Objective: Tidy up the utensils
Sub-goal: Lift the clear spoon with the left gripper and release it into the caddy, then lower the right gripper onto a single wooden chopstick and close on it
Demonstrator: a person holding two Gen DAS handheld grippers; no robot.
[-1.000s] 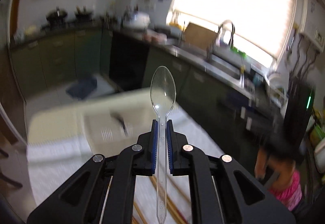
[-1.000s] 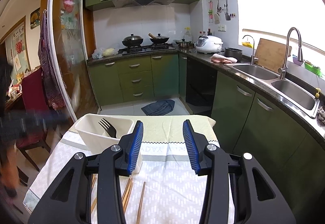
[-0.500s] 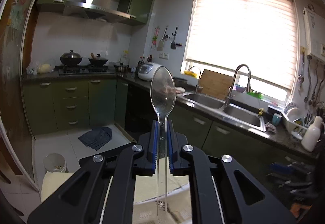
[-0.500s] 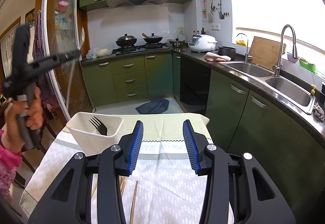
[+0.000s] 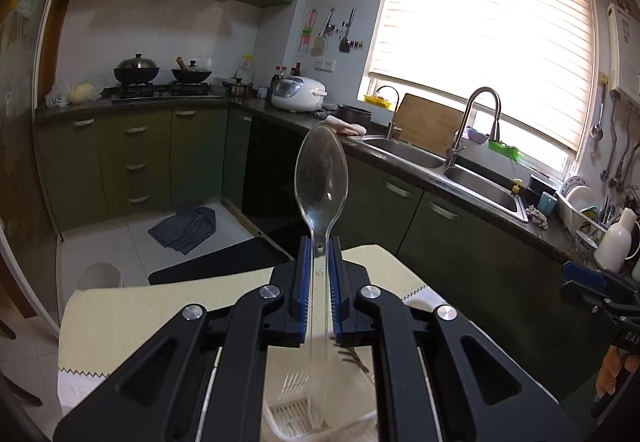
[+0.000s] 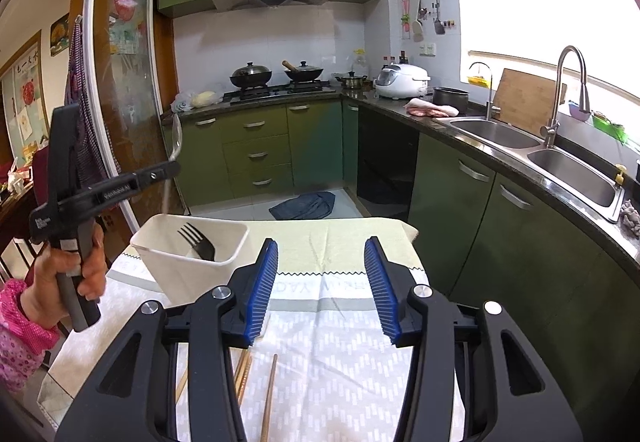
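Observation:
My left gripper (image 5: 320,254) is shut on a clear plastic spoon (image 5: 321,177), bowl up and handle pointing down over the white utensil bin (image 5: 288,418). In the right wrist view the left gripper (image 6: 170,167) holds the spoon (image 6: 176,139) upright above the white bin (image 6: 188,262), which holds a black fork (image 6: 198,242). My right gripper (image 6: 322,282) is open and empty, low over the table, to the right of the bin. Wooden chopsticks (image 6: 270,398) lie on the tablecloth under it.
The table has a patterned cloth (image 6: 332,342) with a yellow-green far end (image 6: 320,242). Green kitchen cabinets (image 6: 256,153), a double sink (image 6: 532,149) and a stove with woks stand beyond. A blue cloth (image 6: 306,205) lies on the floor.
My left gripper swung up from pointing down at the table to level, then moved over the bin with the spoon upright. My right gripper stayed open and nearly still.

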